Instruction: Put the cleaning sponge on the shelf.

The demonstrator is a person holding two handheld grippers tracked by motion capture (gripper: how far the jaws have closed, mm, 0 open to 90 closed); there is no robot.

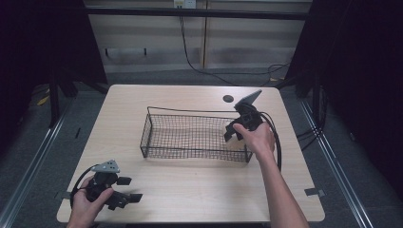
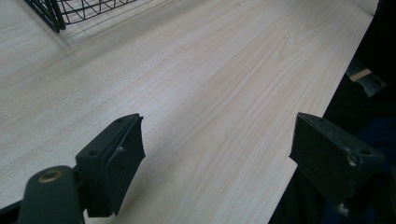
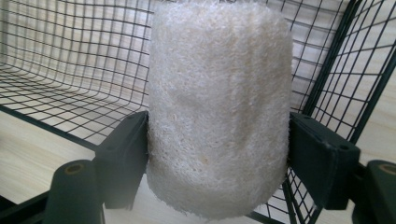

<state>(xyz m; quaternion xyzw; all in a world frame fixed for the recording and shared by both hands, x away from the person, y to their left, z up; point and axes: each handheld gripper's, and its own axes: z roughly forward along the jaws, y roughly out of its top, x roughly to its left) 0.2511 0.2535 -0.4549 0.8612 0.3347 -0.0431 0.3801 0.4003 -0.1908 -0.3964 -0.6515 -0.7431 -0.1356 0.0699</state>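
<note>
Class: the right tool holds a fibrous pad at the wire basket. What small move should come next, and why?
Probably lower it a little and open the jaws. The right tool grips the loofah pad on both sides, already inside the wire basket near its right end.

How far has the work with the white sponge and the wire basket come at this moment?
Done: the right gripper has gripped the white fibrous sponge. In hand: it holds the sponge at the right end of the wire basket. Left: releasing the sponge, probably inside. The left gripper waits open over the table.
</note>
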